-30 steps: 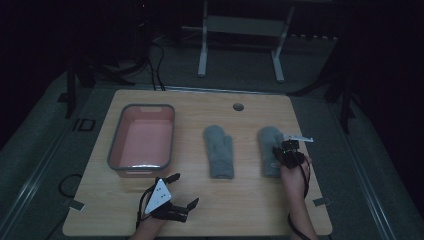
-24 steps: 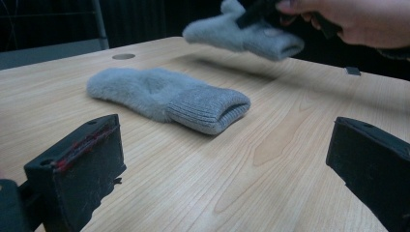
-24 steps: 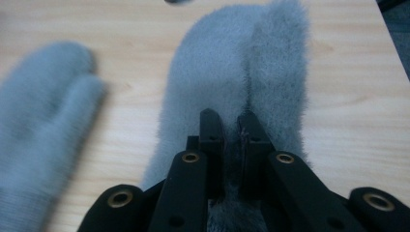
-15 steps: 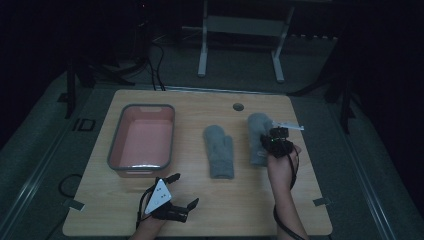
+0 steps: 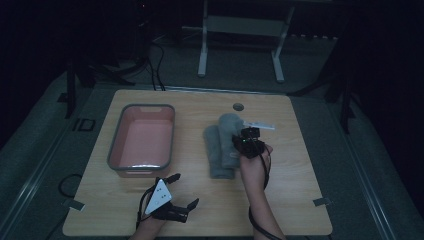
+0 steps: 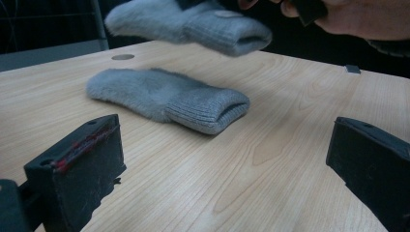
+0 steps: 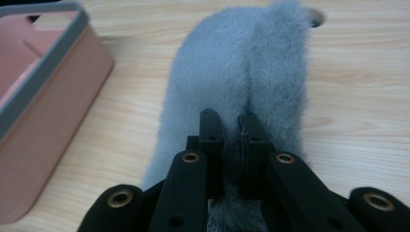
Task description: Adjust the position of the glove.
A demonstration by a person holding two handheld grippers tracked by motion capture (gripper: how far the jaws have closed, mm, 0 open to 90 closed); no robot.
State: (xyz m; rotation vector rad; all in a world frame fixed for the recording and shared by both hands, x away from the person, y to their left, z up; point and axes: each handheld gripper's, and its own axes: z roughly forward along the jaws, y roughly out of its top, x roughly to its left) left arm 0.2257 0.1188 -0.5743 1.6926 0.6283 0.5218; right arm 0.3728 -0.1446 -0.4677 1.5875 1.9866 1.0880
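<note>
Nearest, the left gripper [image 5: 172, 192] rests with jaws spread wide on the pale wood-grain bench [image 5: 300, 190]. Farther off, the right gripper [image 7: 230, 129] pinches a fuzzy grey knitted mitten [image 7: 270, 67], lifted above its flat-lying twin mitten [image 6: 169, 99], beside the pink rectangular grey-rimmed plastic tub [image 5: 142, 137].

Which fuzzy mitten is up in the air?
The grey mitten pinched by the right gripper is lifted. The other mitten lies flat on the table.

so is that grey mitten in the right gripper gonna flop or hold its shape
The lifted mitten stays fairly straight off the table, so probably soft but self-supporting, and light. The right gripper pinches fuzzy knit, so it's unlikely to slip.
</note>
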